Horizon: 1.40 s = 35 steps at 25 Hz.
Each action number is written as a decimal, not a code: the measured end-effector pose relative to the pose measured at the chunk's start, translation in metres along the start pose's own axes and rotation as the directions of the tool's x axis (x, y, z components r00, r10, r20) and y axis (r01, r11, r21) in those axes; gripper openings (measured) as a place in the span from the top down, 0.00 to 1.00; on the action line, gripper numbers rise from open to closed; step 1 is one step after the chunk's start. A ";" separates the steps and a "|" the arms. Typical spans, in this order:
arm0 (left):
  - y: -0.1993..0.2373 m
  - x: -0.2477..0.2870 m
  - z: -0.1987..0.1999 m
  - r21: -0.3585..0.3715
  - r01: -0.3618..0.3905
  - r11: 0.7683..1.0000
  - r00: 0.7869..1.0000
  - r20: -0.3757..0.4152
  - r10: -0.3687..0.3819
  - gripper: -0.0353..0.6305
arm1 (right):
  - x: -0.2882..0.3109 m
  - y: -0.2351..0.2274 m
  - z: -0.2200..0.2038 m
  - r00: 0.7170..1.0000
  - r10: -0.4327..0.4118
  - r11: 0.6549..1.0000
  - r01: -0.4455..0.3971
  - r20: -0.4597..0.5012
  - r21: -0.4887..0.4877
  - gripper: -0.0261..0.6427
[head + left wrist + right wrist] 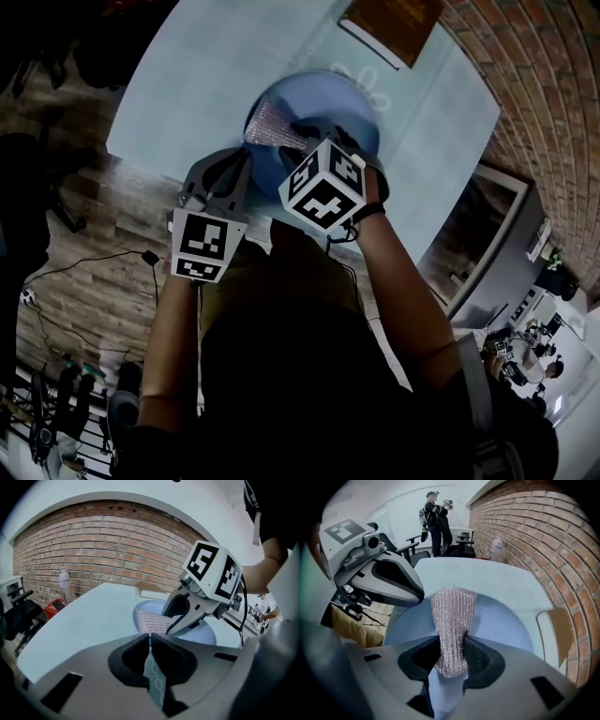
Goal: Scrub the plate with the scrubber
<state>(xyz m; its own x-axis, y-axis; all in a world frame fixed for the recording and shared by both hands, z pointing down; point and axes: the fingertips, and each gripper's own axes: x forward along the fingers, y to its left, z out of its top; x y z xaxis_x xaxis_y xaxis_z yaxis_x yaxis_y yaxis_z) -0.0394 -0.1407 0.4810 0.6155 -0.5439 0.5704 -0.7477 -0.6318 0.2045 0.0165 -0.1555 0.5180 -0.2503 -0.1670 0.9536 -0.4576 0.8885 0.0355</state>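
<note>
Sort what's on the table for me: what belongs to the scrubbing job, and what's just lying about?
In the job:
plate, rim clamped in the left gripper
scrubber, clamped in the right gripper, over the plate

Lying about:
bottle by the brick wall
brown board beyond the plate

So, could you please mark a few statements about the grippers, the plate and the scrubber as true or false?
1. The right gripper is clamped on the silvery mesh scrubber. True.
2. The left gripper is open and empty. False: its jaws are shut on the rim of the blue plate.
3. The scrubber lies on the table beside the plate. False: it is over the plate's face, held in the right gripper.
4. A plastic bottle stands by the brick wall. True.
</note>
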 end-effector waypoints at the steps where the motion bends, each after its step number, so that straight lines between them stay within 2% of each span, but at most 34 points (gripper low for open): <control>1: -0.001 0.001 0.000 0.000 0.001 1.000 1.000 -0.001 -0.001 0.89 | -0.001 0.004 -0.002 1.000 -0.001 1.000 0.001 0.025 0.008 0.71; 11: -0.003 0.002 0.000 0.022 0.009 1.000 1.000 -0.025 -0.008 0.89 | -0.012 0.042 -0.021 0.990 -0.017 0.991 -0.003 0.143 0.135 0.71; 18: -0.004 0.003 -0.001 0.034 0.018 0.999 0.999 -0.040 -0.016 0.89 | -0.019 0.052 -0.052 0.996 -0.039 0.991 0.028 0.078 0.129 0.71; 26: -0.006 0.004 0.000 0.036 0.018 0.999 0.999 -0.044 -0.016 0.89 | -0.027 0.017 -0.091 0.993 -0.111 0.969 0.102 0.027 0.226 0.71; 32: -0.005 0.004 0.000 0.031 0.015 0.999 0.999 -0.031 -0.014 0.89 | -0.029 -0.038 -0.101 0.977 -0.214 0.930 0.209 -0.017 0.302 0.71; 35: -0.005 0.004 0.000 0.029 0.015 0.999 1.000 -0.025 -0.014 0.89 | -0.026 -0.062 -0.093 0.972 -0.234 0.919 0.224 -0.007 0.324 0.71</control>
<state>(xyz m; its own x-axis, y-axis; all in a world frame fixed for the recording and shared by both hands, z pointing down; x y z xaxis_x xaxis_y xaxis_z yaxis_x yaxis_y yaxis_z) -0.0335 -0.1394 0.4824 0.6199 -0.5207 0.5870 -0.7309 -0.6555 0.1903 0.1306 -0.1665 0.5191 -0.1305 -0.3676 0.9208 -0.7528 0.6411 0.1493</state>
